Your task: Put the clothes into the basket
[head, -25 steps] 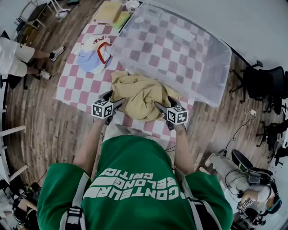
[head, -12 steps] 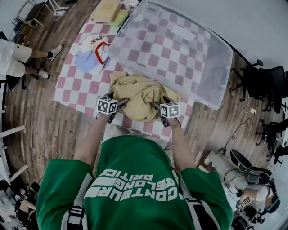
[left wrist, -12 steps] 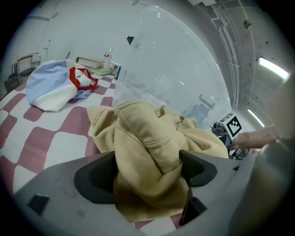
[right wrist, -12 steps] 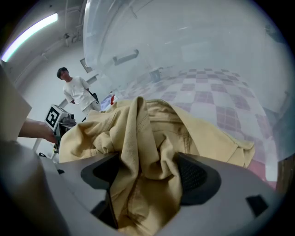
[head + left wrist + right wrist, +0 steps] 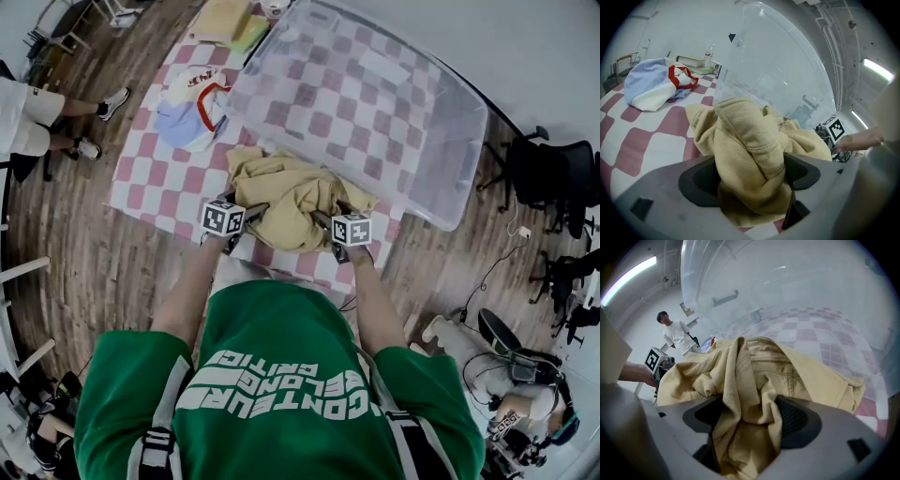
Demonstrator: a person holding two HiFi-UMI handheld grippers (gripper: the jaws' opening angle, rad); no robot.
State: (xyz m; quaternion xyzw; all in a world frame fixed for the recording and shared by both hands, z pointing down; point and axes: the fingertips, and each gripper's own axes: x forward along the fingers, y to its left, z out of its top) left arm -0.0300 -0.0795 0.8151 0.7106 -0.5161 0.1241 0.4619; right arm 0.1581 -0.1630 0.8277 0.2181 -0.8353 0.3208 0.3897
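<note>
A crumpled tan garment [image 5: 291,195] lies on the pink checkered tablecloth [image 5: 150,178], right in front of the clear plastic basket [image 5: 450,150]. My left gripper [image 5: 251,214] is at the garment's near left edge, my right gripper [image 5: 324,221] at its near right edge. In the left gripper view a thick fold of the tan garment [image 5: 750,140] fills the gap of my left gripper [image 5: 750,176], whose jaws stand wide. In the right gripper view folds of the tan garment [image 5: 787,376] hang between the wide jaws of my right gripper [image 5: 750,420]. A white, blue and red garment [image 5: 192,108] lies further left.
The basket [image 5: 778,70] rises just behind the tan garment and is seen again as the basket [image 5: 787,287]. Books [image 5: 225,23] and a cup [image 5: 275,9] sit at the table's far corner. A person [image 5: 37,117] stands left; office chairs [image 5: 553,173] stand right.
Both grippers have sunk and moved forward onto the tan garment's near edge and come a little closer together. The garment's folds now sit between both pairs of jaws.
</note>
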